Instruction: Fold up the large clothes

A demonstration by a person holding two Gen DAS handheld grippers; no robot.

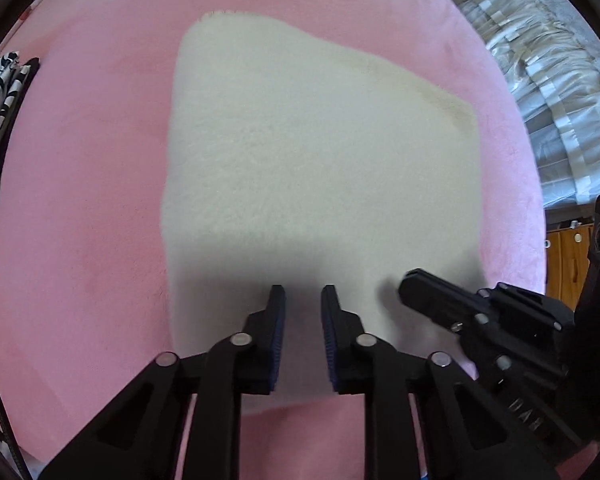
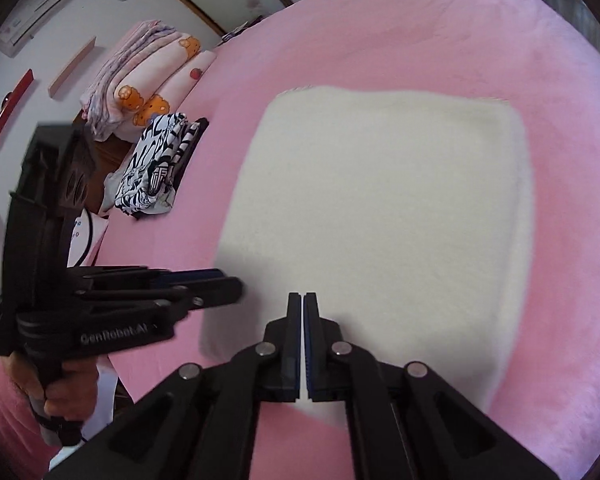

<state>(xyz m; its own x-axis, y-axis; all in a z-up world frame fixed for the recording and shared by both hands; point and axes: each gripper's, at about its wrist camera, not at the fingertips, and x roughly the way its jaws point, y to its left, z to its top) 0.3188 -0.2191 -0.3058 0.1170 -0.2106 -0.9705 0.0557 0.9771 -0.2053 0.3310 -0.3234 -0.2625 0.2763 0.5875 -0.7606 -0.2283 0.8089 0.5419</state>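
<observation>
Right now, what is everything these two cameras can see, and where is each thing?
cream garment: one, cream, folded flat in the middle of the bed
bed cover: one, pink, under the garment
patterned cloth: one, black and white, at the bed's left edge
folded bedding: one pile, pink with orange prints, beyond the bed
curtain: one, pale blue, to the right
cabinet: one, brown wood, below the curtain
left tool: one, black, open over the garment's near edge
right tool: one, black, shut, empty, over the near edge
</observation>
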